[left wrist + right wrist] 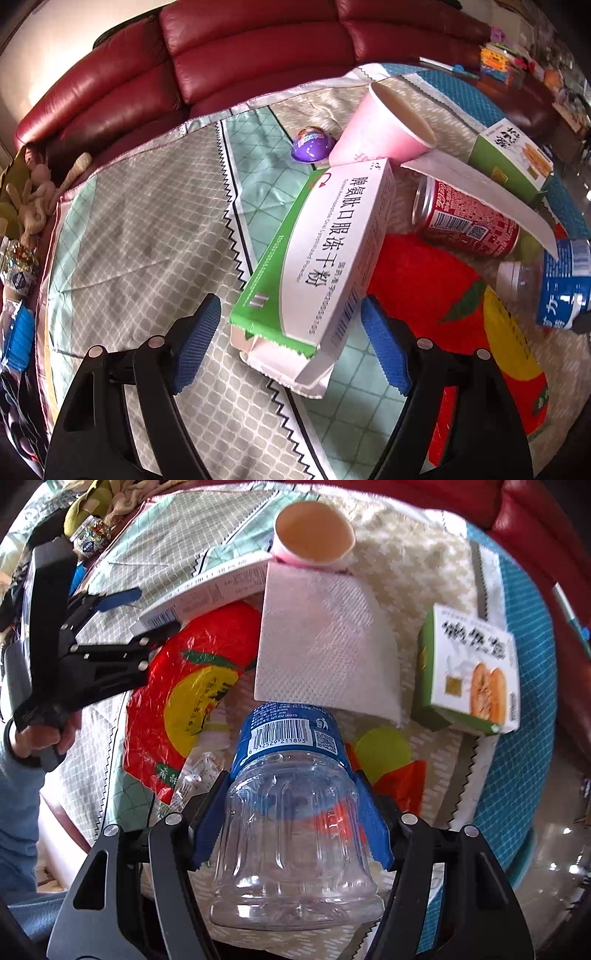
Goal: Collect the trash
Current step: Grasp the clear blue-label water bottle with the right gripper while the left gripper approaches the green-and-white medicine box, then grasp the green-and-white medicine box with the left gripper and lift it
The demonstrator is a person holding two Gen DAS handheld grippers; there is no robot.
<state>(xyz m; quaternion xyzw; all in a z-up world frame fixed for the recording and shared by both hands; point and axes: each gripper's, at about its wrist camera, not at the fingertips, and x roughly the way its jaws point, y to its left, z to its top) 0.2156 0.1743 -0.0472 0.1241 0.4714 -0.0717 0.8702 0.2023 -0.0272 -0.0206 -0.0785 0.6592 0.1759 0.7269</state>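
Quilted cloth [155, 221] before a red sofa [236, 55] | left claw [288, 343] released, pads straddling the box [325, 254] end without touching | right claw [291, 823] clenched on the bottle [295, 812], above the litter | risk: box is propped tilted on the cup [384, 125] and bag [424, 280]; an off-centre pinch may skid it, rolling the can [465, 218].

We note a dark red leather sofa [258, 55] behind a surface draped in a quilted cloth [155, 229] patterned in grey, mint and teal. Bright daylight glares off leather; glossy floor [554, 853] at lower right.
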